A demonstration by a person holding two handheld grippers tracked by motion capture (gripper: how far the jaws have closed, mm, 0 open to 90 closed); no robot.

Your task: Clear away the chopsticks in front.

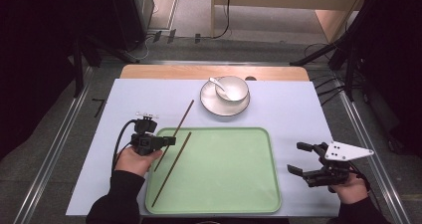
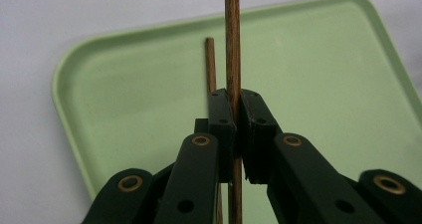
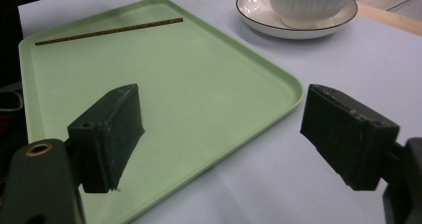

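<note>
Left gripper (image 1: 169,141) pinches one chopstick (image 1: 177,127) across the green tray (image 1: 224,204) left rim, second chopstick (image 1: 171,169) lying inside; right gripper (image 1: 298,158) spread, beside tray's right edge

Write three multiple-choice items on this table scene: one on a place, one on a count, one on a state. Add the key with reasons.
1. Where does the free brown wooden chopstick lie?
A. in the light green plastic tray
B. on the white saucer
C. on the floor

2. How many chopsticks are there?
A. one
B. two
C. four

3. How is the left hand-held gripper?
A. wide open
B. shut on the held brown wooden chopstick
C. shut on a spoon

Key: 1 A, it rests along the tray's left part. 2 B, one lies in the tray and one is gripped. 3 B, the jaws press the stick on both sides.
</note>
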